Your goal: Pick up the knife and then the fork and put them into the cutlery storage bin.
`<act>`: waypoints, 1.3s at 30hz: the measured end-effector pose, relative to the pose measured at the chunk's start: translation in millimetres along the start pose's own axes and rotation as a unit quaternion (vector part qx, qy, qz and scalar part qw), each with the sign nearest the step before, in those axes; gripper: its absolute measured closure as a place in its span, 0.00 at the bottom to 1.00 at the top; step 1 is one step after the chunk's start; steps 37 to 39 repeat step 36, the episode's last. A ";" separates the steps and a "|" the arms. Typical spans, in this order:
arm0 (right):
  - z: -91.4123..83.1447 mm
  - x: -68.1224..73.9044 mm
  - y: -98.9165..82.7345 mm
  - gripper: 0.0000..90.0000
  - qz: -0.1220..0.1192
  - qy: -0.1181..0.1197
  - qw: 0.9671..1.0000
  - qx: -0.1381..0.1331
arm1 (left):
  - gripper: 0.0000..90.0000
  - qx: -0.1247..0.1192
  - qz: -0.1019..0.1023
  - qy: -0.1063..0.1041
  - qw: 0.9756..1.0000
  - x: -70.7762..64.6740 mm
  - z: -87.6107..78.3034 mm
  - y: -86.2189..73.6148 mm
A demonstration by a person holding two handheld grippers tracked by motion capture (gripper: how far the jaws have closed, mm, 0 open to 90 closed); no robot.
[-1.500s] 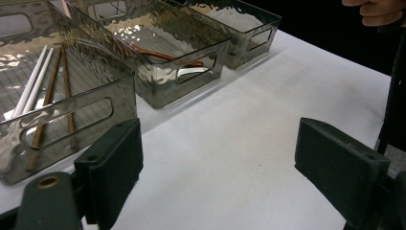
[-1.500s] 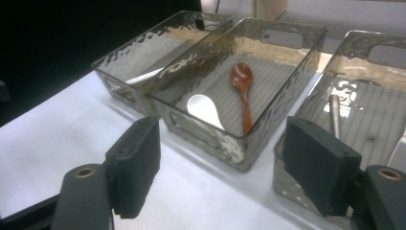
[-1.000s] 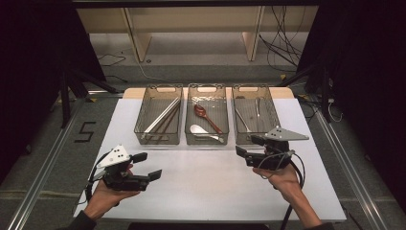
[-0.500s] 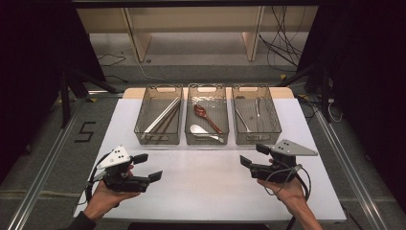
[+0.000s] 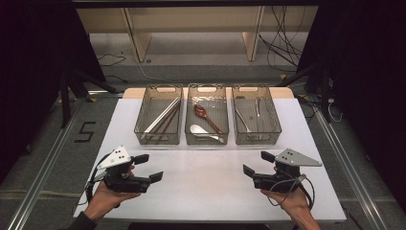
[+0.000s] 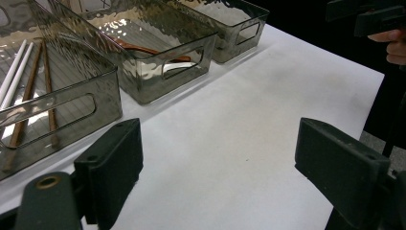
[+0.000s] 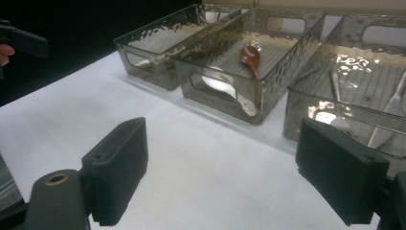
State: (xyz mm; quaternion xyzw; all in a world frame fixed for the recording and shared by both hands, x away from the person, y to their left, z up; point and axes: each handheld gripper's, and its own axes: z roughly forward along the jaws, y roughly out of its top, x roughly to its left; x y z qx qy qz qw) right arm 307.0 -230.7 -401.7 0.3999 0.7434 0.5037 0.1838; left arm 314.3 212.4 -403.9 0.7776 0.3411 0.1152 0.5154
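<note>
Three smoky clear bins stand in a row at the back of the white table (image 5: 206,191). The left bin (image 5: 157,140) holds white and brown chopsticks (image 5: 163,117). In the middle bin (image 5: 207,141) lie a brown spoon (image 5: 206,116) and a white spoon (image 5: 201,132). Metal cutlery (image 5: 242,120) lies in the right bin (image 5: 258,139). My left gripper (image 5: 148,167) (image 6: 225,167) is held open over the near left of the table, nothing between its jaws. My right gripper (image 5: 258,163) (image 7: 222,172) hovers at the near right; its jaws have just been opening and stand wide with nothing between them.
Bare white tabletop stretches between the two grippers and up to the bins. Metal rails (image 5: 43,163) run along the floor on both sides. Wooden table legs (image 5: 136,38) and loose cables (image 5: 282,43) lie beyond the far edge.
The right hand has drawn its gripper back from the right bin, toward the near edge and a little to the right. The left gripper has kept still.
</note>
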 end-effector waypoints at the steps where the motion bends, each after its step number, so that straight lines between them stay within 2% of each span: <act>1: -1.2 -0.2 -0.8 0.22 0.000 -0.001 1.000 -0.001 | 0.18 -0.001 -0.001 0.000 1.000 -0.2 -0.1 -0.1; 12: -8.4 -3.0 -5.9 0.20 0.000 -0.007 1.000 -0.002 | 0.18 0.001 -0.002 -0.002 1.000 -0.6 0.7 -0.1; 39: -5.8 -2.6 -5.8 0.18 -0.005 -0.011 1.000 0.003 | 0.18 0.001 -0.002 0.000 1.000 0.2 0.4 -0.7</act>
